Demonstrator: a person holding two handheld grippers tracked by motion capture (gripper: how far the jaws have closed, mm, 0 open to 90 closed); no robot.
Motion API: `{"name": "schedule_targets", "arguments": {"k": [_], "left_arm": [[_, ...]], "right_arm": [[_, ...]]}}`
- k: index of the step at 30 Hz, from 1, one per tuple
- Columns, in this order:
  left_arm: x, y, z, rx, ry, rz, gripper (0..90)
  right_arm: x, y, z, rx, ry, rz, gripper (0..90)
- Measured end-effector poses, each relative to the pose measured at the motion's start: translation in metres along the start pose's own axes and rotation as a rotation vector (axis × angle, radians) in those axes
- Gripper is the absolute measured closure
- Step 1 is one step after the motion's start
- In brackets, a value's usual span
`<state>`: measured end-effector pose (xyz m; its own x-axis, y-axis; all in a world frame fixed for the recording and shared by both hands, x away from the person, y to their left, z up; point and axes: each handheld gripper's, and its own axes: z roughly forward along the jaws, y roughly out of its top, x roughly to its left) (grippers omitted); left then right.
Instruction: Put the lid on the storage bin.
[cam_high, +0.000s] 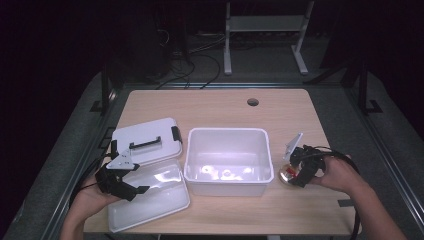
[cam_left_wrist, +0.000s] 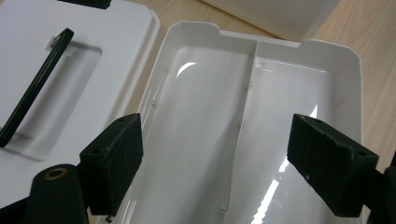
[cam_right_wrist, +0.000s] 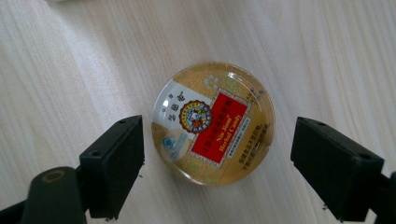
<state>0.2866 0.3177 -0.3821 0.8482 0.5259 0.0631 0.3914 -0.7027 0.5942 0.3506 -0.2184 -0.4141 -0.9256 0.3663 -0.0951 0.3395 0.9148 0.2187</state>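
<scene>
At the four o'clock edge of the tabletop (cam_high: 220, 102), a person's hand partly covers the right gripper (cam_high: 294, 173), so in the high view the round candy tin (cam_high: 287, 174) beneath it is a small blurred gold spot. The right gripper view makes the tin (cam_right_wrist: 213, 123) plain: gold, with a red label whose small print is hard to read, lying flat on the wood. This gripper's fingers (cam_right_wrist: 112, 165) stand wide open, one on either side of the tin, neither touching it.

At eight o'clock, the left gripper (cam_high: 131, 191) hangs over a shallow white tray (cam_high: 165, 202). In the left gripper view the tray (cam_left_wrist: 348, 88) shows a centre divider making two compartments, its near end cut off by the frame. The fingers (cam_left_wrist: 114, 161) are spread wide and hold nothing.

Just beyond the tray, at ten o'clock, lies a white lid (cam_high: 145, 132) with a black handle (cam_high: 145, 145). A deep white bin (cam_high: 227, 162) sits at the centre, between the two grippers and just beside the tin. A round hole (cam_high: 253, 102) marks the tabletop at twelve o'clock.
</scene>
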Motion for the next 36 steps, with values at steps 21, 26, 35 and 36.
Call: {"name": "schedule_targets", "arguments": {"k": [21,26,35,36], "left_arm": [[0.003,-0.008,-0.003,-0.014,0.003,-0.019,17.0],[0.003,-0.008,-0.004,-0.022,0.007,-0.020,17.0],[0.004,-0.011,-0.004,-0.022,0.007,-0.025,17.0],[0.004,-0.011,-0.004,-0.020,0.006,-0.025,17.0]], "right_arm": [[-0.002,0.012,0.023,0.083,0.037,-0.062,19.0],[-0.002,0.013,0.025,0.081,0.040,-0.072,19.1],[0.001,0.010,0.021,0.076,0.049,-0.092,19.5],[0.001,0.010,0.019,0.068,0.051,-0.094,19.6]]}}
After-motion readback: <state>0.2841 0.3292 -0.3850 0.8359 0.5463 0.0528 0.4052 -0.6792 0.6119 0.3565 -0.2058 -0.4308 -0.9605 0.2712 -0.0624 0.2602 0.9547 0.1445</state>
